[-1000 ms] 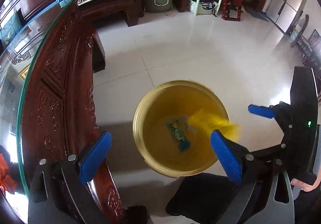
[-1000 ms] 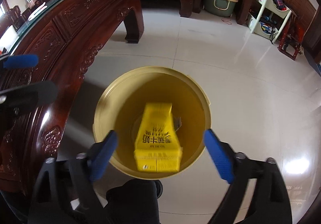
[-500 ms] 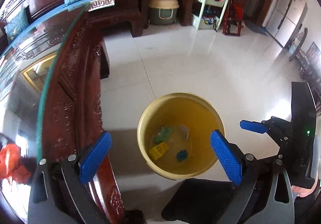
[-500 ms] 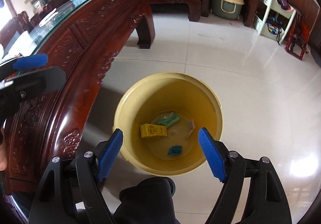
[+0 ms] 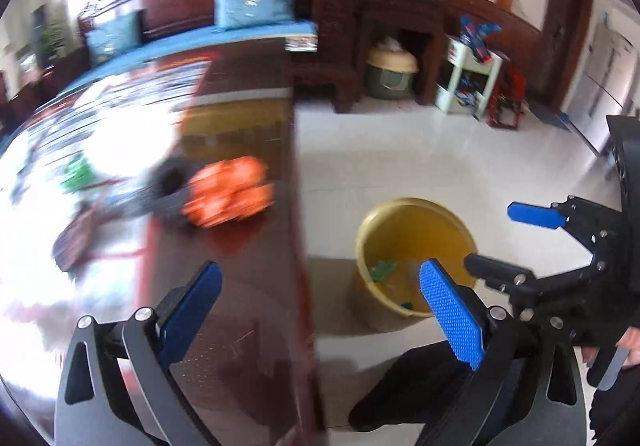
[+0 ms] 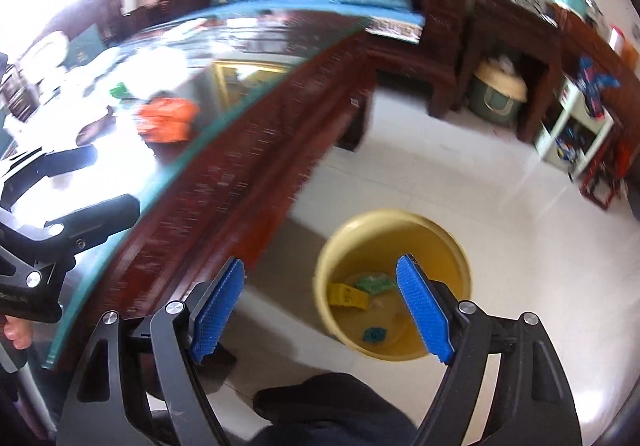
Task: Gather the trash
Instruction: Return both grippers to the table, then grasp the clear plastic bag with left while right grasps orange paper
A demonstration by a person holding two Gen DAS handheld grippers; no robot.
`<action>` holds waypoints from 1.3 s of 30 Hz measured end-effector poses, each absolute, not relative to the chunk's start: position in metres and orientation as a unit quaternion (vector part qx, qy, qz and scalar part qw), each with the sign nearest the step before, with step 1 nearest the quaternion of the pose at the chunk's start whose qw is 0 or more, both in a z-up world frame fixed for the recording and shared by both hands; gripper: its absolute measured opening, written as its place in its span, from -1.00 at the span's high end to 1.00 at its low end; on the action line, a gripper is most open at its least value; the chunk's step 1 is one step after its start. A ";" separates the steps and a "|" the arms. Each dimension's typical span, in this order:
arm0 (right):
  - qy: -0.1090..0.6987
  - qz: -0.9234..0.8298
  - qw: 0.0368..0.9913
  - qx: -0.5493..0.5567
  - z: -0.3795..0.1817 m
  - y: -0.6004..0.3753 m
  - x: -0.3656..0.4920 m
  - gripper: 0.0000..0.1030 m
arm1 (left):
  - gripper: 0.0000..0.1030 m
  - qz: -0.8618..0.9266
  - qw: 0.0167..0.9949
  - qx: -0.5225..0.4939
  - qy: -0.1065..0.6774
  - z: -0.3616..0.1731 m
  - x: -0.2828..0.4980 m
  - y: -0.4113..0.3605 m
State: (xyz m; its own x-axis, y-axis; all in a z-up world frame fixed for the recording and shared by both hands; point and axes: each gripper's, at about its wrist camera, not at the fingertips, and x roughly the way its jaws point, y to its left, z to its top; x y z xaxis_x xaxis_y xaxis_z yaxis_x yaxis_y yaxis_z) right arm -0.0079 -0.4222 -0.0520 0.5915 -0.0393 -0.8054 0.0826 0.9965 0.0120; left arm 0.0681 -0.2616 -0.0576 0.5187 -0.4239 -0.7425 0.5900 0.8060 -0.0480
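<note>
- The left gripper is hanging with its jaws spread wide and nothing between them; its left finger is sitting over the dark wooden table, its right finger over the near rim of the yellow bucket.
- The right gripper is likewise gaping wide and carrying nothing; the bucket is lying just ahead and to the right, partly behind its right finger.
- Inside the bucket, ahead of the right gripper, a yellow carton, a green wrapper and a small teal scrap are lying on the bottom.
- An orange bag, blurred, is resting on the glass tabletop well ahead and left of the left gripper, touching a dark grey object whose nature I cannot tell.
- A small green item is sitting farther left on the tabletop, too smeared to identify.
- From the right wrist view the orange bag is lying far ahead and to the left, beyond the table's glass edge.
- The bucket is standing on the pale tiled floor, just beside the table's carved side.
</note>
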 end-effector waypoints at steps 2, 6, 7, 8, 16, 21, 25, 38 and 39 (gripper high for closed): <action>0.442 -0.015 0.897 0.018 -0.046 -0.397 -0.006 -0.61 | -0.92 -0.270 0.877 0.096 0.386 -0.052 0.063 -0.231; 0.430 0.024 0.902 0.020 -0.040 -0.349 0.005 -0.66 | -0.92 -0.224 0.897 0.069 0.375 -0.041 0.056 -0.174; 0.429 0.034 0.903 0.019 -0.039 -0.335 0.009 -0.66 | -0.92 -0.212 0.901 0.061 0.372 -0.039 0.056 -0.161; 0.427 0.043 0.903 0.016 -0.038 -0.322 0.014 -0.66 | -0.92 -0.197 0.907 0.053 0.368 -0.035 0.057 -0.148; 0.424 0.085 0.901 0.019 -0.034 -0.259 0.034 -0.66 | -0.92 -0.078 0.943 0.037 0.322 -0.017 0.085 -0.069; 0.425 0.093 0.900 0.019 -0.032 -0.241 0.041 -0.66 | -0.92 -0.022 0.949 0.039 0.312 -0.025 0.126 -0.037; 0.430 0.090 0.898 0.020 -0.034 -0.236 0.048 -0.66 | -0.92 -0.029 0.937 0.031 0.346 -0.043 0.161 -0.032; 0.444 0.089 0.892 0.008 -0.046 -0.234 0.064 -0.65 | 0.13 -0.057 0.909 -0.024 0.412 -0.073 0.174 -0.022; 0.445 0.088 0.891 0.009 -0.047 -0.235 0.064 -0.65 | 0.17 -0.056 0.911 -0.029 0.409 -0.071 0.169 -0.019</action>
State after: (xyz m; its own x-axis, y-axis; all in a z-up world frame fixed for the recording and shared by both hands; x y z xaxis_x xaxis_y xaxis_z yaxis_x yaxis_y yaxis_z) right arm 0.0636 -0.2353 -0.0467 0.5885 0.1656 -0.7913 -0.1496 0.9842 0.0947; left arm 0.1692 -0.0193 -0.0710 0.6598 -0.1253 -0.7409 0.0783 0.9921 -0.0980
